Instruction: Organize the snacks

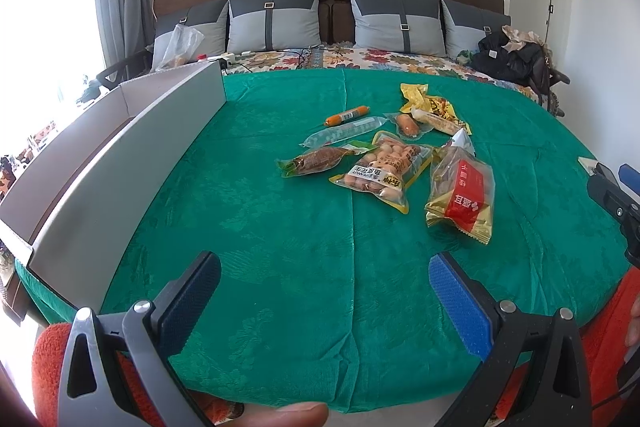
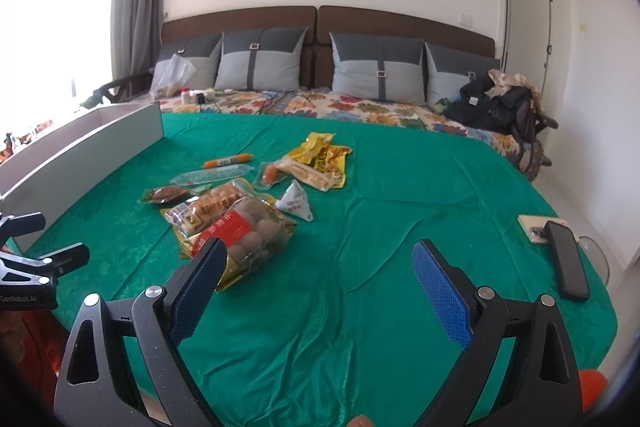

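Several snack packets lie in a loose pile on the green cloth point(image 1: 304, 267): a red-and-gold bag point(image 1: 464, 197) point(image 2: 244, 239), a peanut pack point(image 1: 384, 169) point(image 2: 208, 207), an orange sausage stick point(image 1: 347, 115) point(image 2: 228, 161), a clear tube pack point(image 1: 344, 133), a brown vacuum pack point(image 1: 316, 161) point(image 2: 166, 193), yellow bags point(image 1: 434, 105) point(image 2: 324, 157) and a small white triangular pack point(image 2: 296, 205). A grey open box point(image 1: 120, 155) point(image 2: 80, 155) stands at the left. My left gripper point(image 1: 324, 291) is open over bare cloth, short of the pile. My right gripper point(image 2: 318, 279) is open, its left finger just before the red-and-gold bag.
Two phones point(image 2: 566, 259) lie at the cloth's right edge. Behind the cloth are a floral sheet point(image 2: 360, 111), grey pillows point(image 1: 396, 19), a plastic bag point(image 1: 180, 45), cables and a heap of dark clothes point(image 2: 496, 105). Orange sleeves point(image 1: 52, 359) show at the bottom.
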`<state>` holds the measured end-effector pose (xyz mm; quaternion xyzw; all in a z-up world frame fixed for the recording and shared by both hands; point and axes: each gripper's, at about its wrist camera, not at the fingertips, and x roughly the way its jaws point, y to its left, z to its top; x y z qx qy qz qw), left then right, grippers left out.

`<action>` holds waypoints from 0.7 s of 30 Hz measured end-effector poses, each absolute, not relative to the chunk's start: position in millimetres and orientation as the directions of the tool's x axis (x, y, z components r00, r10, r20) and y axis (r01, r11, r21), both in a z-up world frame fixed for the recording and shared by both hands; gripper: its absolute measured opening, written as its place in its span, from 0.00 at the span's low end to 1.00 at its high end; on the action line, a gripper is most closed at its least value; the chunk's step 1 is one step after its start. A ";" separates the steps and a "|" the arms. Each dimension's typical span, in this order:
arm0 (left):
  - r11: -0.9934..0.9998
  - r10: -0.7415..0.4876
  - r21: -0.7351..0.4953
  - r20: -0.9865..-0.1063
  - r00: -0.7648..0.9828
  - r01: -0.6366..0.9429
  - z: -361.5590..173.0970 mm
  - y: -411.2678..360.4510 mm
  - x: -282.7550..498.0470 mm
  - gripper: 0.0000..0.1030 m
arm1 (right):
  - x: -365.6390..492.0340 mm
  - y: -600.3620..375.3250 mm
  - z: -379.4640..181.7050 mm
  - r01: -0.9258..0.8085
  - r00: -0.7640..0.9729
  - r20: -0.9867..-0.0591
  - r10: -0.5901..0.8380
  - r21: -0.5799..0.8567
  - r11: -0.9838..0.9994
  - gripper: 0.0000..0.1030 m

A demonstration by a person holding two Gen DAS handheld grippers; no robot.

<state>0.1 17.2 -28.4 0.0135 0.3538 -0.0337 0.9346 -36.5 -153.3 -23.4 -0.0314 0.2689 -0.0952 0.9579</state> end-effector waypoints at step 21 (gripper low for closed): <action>0.997 -0.054 0.002 -0.662 0.748 0.074 -28.8 17.3 -0.2 1.00 | -37.6 -148.5 -23.7 0.159 0.839 -0.507 -0.196 -0.116 0.980 0.93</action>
